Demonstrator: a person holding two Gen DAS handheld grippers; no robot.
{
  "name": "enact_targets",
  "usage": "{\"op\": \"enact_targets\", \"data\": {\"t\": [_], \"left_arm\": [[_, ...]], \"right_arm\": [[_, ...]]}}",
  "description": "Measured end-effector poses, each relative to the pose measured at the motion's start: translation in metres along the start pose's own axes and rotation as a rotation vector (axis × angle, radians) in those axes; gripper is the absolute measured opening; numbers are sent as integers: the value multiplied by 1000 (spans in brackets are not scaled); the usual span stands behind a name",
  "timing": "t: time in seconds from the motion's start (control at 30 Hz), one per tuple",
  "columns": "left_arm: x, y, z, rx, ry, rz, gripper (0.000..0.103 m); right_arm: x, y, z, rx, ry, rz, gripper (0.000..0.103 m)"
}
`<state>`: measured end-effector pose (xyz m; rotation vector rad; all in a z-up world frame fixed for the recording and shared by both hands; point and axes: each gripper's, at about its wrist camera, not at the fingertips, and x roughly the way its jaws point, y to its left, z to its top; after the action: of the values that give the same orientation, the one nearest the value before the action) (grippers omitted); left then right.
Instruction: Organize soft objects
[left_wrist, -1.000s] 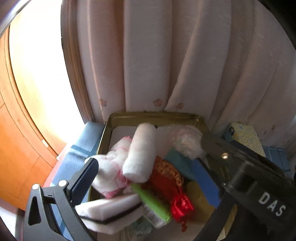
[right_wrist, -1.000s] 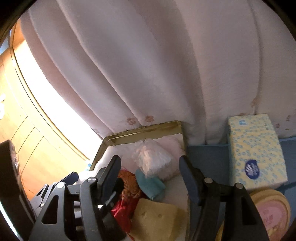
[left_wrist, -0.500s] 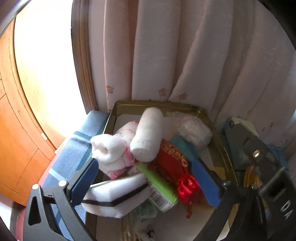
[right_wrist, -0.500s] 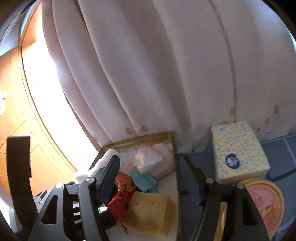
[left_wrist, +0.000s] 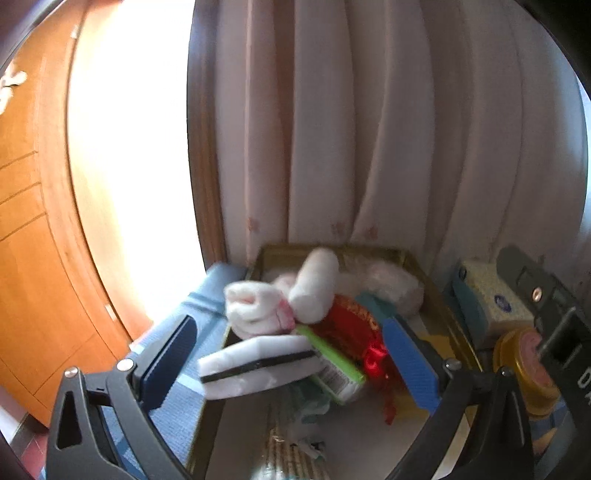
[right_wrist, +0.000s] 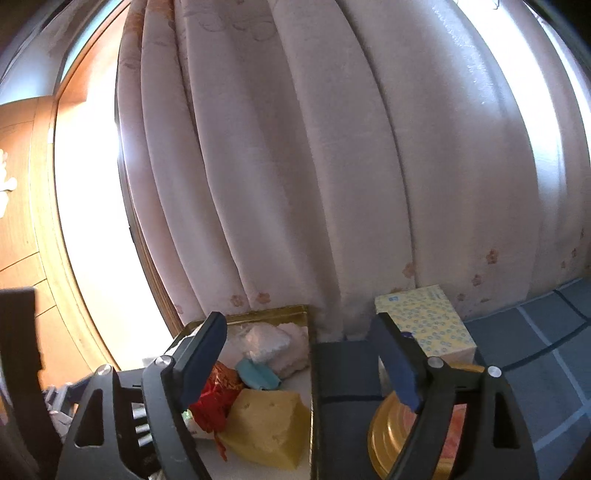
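The white sponge (left_wrist: 258, 365) lies in the gold tray (left_wrist: 436, 291) among rolled towels, between my left fingers (left_wrist: 295, 354), which are released. My right fingers (right_wrist: 306, 358) have just been opening, empty. I should close gently at its middle. The tray's near part is cut off.

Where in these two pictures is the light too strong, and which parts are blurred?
Left wrist view: the window is blown out white, and the rolled white towel and white sponge are smeared. Right wrist view: the same glare at left, but the yellow sponge and tissue pack are sharp.
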<state>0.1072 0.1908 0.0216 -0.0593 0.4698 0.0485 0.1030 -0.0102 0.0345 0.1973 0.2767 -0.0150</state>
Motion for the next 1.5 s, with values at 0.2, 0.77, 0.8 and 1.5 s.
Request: {"op": "enact_targets", "data": {"t": [0.2, 0.77, 0.8, 1.5], "left_arm": [[-13, 5, -9, -30, -79, -12, 102], [-43, -2, -17, -6, -182, -3, 102], [-45, -2, -18, -9, -183, -3, 102], [-54, 8, -25, -48, -186, 46, 103]], "right_arm": [[-7, -6, -6, 6, -31, -21, 83], [-40, -1, -12, -83, -161, -34, 86], [-42, 0, -13, -90, -164, -34, 87], [-57, -3, -14, -106, -198, -42, 96]]}}
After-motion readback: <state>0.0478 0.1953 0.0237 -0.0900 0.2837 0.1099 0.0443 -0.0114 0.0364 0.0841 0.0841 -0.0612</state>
